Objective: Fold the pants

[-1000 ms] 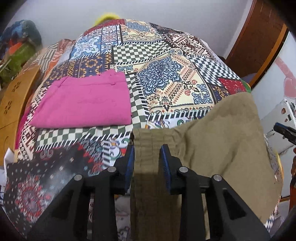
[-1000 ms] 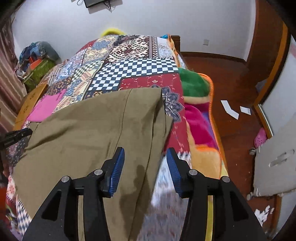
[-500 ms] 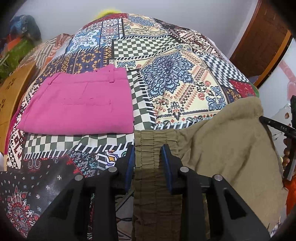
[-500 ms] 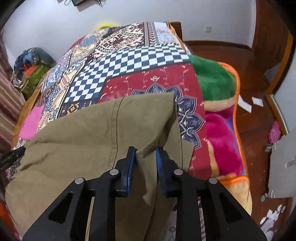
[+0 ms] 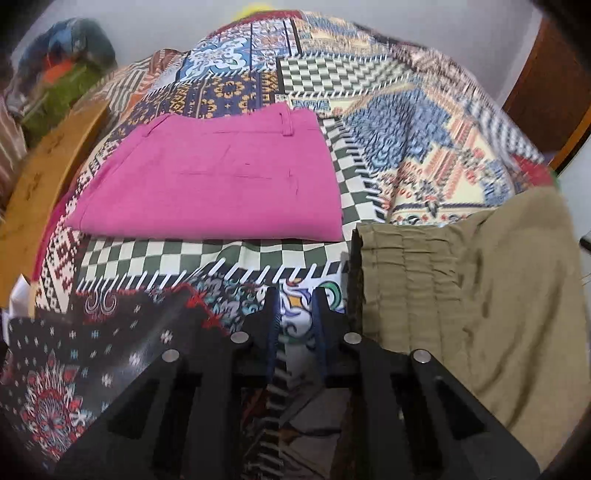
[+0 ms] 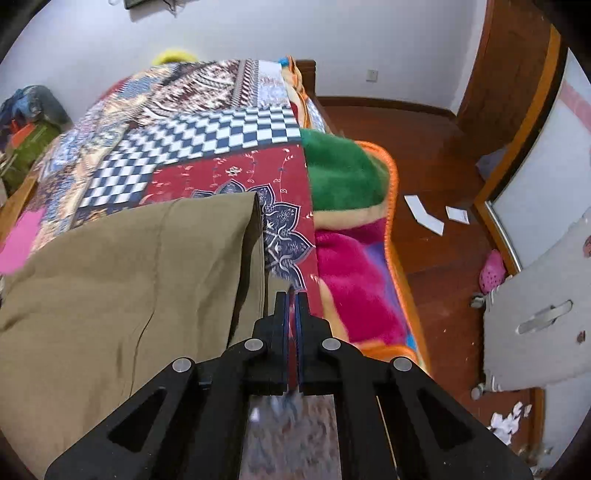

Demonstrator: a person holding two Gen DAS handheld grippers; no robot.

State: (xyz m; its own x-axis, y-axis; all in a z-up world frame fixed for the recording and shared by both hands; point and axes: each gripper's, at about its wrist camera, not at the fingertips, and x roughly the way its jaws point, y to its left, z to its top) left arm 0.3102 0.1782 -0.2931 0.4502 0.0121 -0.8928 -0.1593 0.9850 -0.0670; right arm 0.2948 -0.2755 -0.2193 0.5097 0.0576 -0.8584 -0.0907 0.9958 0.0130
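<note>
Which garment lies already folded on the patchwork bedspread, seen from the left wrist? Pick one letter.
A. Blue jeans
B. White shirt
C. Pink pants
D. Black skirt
C: the pink pants lie in a flat folded rectangle on the bedspread, beside the olive pants.

Bed w/ patchwork quilt (image 6: 207,136) fills most of rm. Fleece blanket (image 6: 343,177), green/pink w/ orange trim, hangs off bed's rt side. Plain white wall (image 6: 332,33) behind, outlet (image 6: 372,75) low on it. Red-brown wood floor (image 6: 436,155), paper scraps (image 6: 424,218) on it. Wood door (image 6: 517,66) far rt. Clutter pile (image 5: 62,70) far left.
</note>
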